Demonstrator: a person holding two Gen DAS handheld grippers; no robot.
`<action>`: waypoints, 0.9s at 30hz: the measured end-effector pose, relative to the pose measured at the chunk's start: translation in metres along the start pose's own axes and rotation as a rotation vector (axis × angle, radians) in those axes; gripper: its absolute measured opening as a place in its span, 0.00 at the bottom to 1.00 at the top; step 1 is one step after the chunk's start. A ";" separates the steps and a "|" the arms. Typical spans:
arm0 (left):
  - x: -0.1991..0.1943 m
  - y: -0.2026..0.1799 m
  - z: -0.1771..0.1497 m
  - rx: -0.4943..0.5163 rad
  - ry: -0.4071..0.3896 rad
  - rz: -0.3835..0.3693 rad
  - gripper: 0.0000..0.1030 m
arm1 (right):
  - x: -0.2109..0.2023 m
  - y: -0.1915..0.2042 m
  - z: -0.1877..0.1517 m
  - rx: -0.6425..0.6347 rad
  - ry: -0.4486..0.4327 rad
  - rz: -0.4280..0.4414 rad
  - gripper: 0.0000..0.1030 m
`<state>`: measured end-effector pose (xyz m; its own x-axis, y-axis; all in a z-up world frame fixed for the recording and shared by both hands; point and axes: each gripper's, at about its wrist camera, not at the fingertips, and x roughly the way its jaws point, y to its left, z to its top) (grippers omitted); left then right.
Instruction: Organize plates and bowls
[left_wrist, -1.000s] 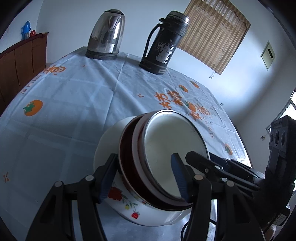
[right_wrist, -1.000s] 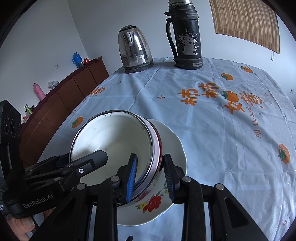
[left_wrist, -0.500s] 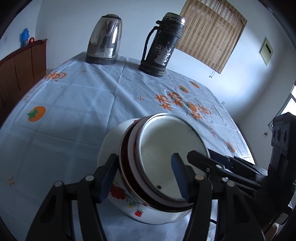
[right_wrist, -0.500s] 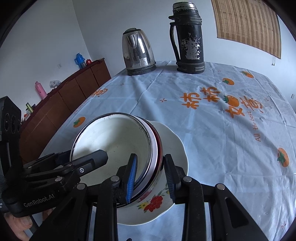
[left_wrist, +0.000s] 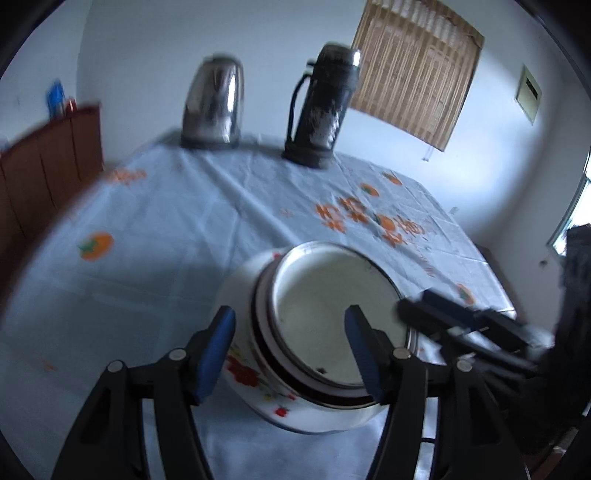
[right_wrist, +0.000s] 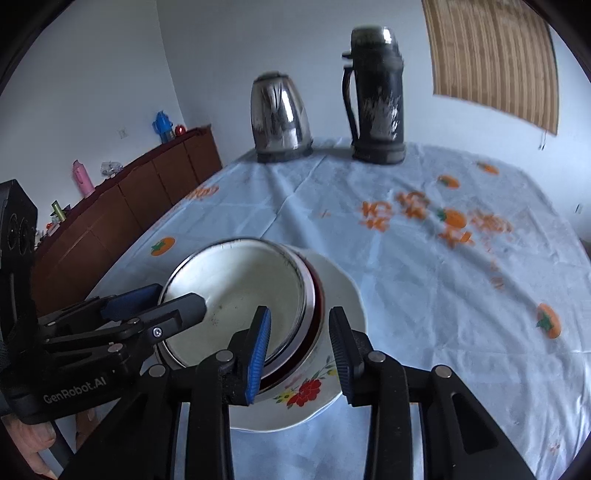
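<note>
A stack of nested bowls stands on the tablecloth: a white floral bowl underneath, a dark red one inside it, and a metal-rimmed white enamel bowl on top. My left gripper straddles the stack's near wall and its jaws are opening. One pad is inside the enamel bowl and the other stands just off the floral bowl's side. My right gripper holds the opposite rim, with one pad inside the enamel bowl and one against the floral wall.
A steel kettle and a black flask stand at the table's far end. The light blue tablecloth with orange prints stretches to the right. A brown sideboard runs along the left wall. A person's hand shows at the lower left.
The left jaws have spread wider and the outer pad has come off the floral bowl. The left view has lifted and swung, with motion blur. The right gripper has barely moved.
</note>
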<state>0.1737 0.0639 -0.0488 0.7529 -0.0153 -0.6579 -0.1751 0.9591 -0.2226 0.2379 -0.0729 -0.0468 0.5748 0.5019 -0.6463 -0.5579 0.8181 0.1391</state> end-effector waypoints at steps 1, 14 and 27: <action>-0.008 -0.002 0.000 0.019 -0.036 0.031 0.68 | -0.010 0.003 0.000 -0.017 -0.051 -0.028 0.35; -0.079 -0.007 0.006 0.081 -0.312 0.097 0.95 | -0.082 0.020 0.002 -0.094 -0.354 -0.128 0.69; -0.089 -0.006 0.003 0.086 -0.329 0.102 0.97 | -0.086 0.024 -0.006 -0.097 -0.324 -0.123 0.69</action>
<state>0.1100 0.0603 0.0131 0.9008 0.1599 -0.4038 -0.2158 0.9716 -0.0969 0.1714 -0.0977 0.0078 0.7921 0.4771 -0.3806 -0.5184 0.8551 -0.0070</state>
